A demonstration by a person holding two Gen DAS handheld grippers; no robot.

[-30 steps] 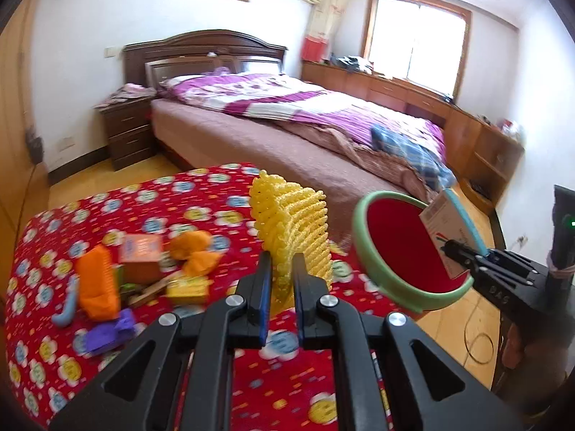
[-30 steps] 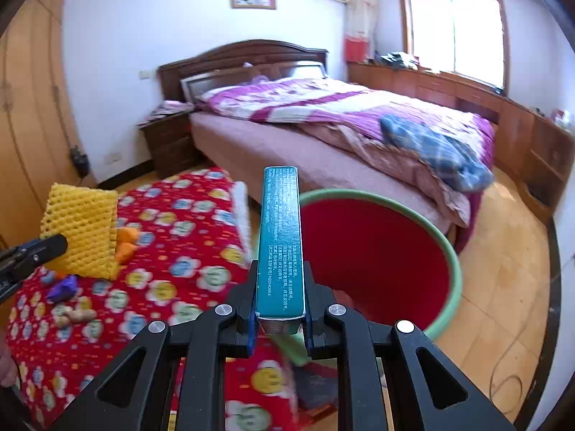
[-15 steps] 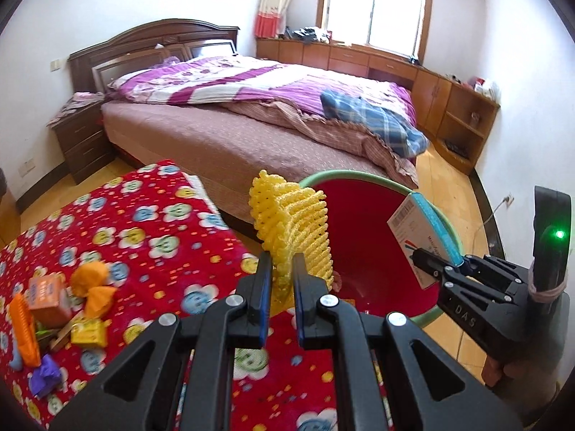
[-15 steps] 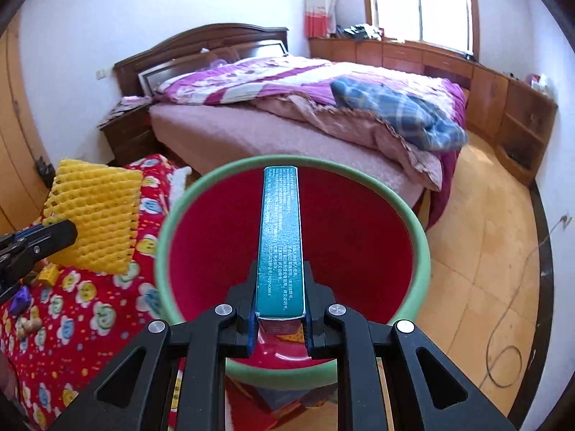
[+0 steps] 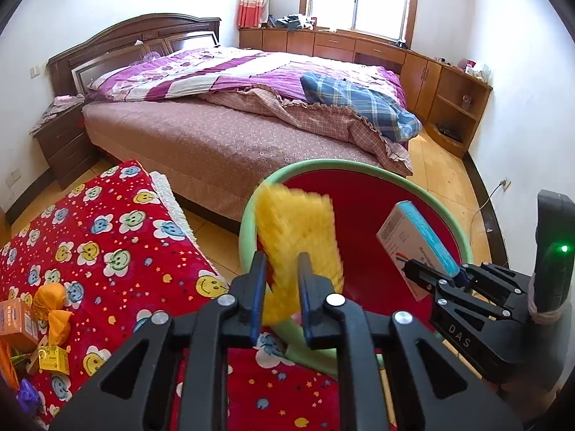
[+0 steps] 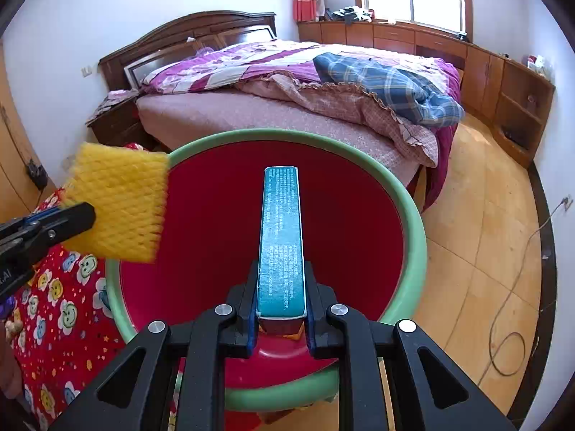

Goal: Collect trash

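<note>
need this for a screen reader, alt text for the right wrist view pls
The right gripper holds a teal box upright over a red basin with a green rim. At left, the left gripper holds yellow foam netting at the basin's edge, with a bed behind.

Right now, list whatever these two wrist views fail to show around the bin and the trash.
- Yellow foam fruit net: motion-blurred in the left wrist view; whether the left gripper jaws, just opening, still press it is unclear.
- Red bin with green rim: floor hidden by the right gripper and teal carton.
- Table trash: cut off at the left edge.
</note>
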